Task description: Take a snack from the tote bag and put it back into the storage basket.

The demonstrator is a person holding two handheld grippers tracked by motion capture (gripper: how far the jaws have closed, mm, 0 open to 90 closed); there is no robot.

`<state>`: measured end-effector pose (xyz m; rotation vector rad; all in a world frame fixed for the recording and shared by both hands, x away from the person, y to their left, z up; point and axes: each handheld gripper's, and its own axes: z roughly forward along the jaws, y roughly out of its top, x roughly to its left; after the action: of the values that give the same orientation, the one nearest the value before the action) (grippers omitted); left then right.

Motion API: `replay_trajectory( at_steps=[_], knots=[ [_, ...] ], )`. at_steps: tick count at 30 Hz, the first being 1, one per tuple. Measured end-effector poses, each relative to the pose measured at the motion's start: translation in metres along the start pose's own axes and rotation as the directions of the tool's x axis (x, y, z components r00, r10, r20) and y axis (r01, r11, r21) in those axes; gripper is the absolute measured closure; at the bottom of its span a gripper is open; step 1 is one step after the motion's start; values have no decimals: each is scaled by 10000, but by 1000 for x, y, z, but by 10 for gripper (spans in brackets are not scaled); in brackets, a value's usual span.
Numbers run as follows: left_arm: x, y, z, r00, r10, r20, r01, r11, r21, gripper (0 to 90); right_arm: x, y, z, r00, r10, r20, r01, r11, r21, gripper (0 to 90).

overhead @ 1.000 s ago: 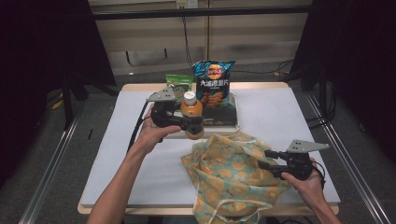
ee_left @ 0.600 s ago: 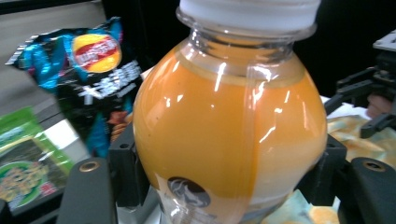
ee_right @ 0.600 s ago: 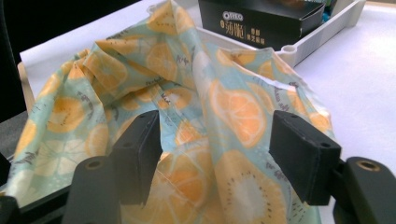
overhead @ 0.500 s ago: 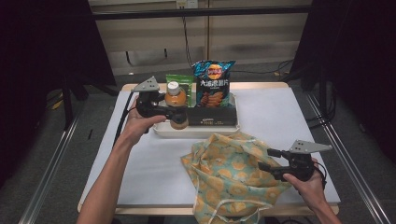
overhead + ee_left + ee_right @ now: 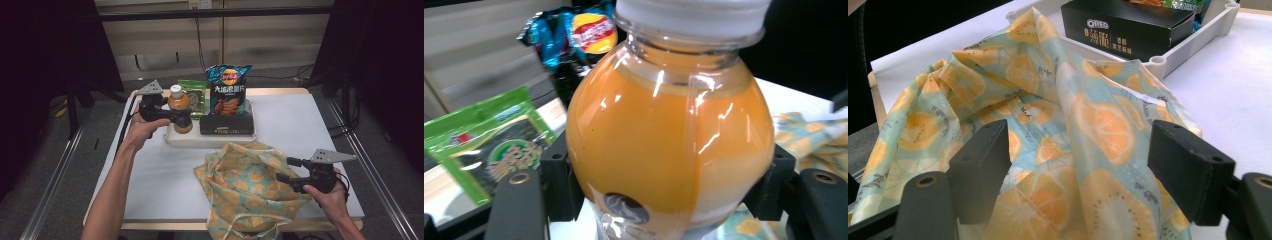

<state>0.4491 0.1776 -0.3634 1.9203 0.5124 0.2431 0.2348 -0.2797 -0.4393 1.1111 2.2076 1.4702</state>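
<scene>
The left gripper point(image 5: 183, 119) clamps the bottle point(image 5: 179, 106) over the tray point(image 5: 170, 140) at 10 o'clock. The right gripper point(image 5: 284, 170), fingers just opening, straddles the bag point(image 5: 240, 187) unpinched, likely to hold its mouth open.

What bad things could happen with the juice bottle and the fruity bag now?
The round orange juice bottle with a white cap is smooth and bulging, so it might slip from the left gripper. The right gripper has just been opening around the fruit-print cloth bag, which may sag shut.
</scene>
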Motion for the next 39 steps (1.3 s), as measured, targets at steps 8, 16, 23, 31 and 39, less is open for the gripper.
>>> replay_trajectory(
  at_steps=[8, 16, 23, 31, 39],
  knots=[
    [12, -14, 9, 10000, 92, -7, -92, 9998, 179, 320, 2, 1, 0, 10000, -10, 82, 10, 10000, -37, 235],
    [33, -26, 21, 9991, -248, -344, 256, 9994, 221, 319, 2, 1, 1, 10000, -13, 71, 13, 10000, -27, 230],
    [41, -38, 37, 9984, -368, -420, 398, 9966, 723, 319, 2, -1, 4, 10000, 4, -80, -3, 9999, 107, 232],
    [45, -48, 49, 9972, -455, -601, 517, 9930, 1061, 318, 2, -1, 3, 10000, 11, 6, -11, 10000, 93, 225],
    [46, -53, 49, 9981, -409, -456, 455, 9934, 1049, 314, 2, -1, 4, 10000, -23, -41, 24, 9999, 142, 221]
  ],
)
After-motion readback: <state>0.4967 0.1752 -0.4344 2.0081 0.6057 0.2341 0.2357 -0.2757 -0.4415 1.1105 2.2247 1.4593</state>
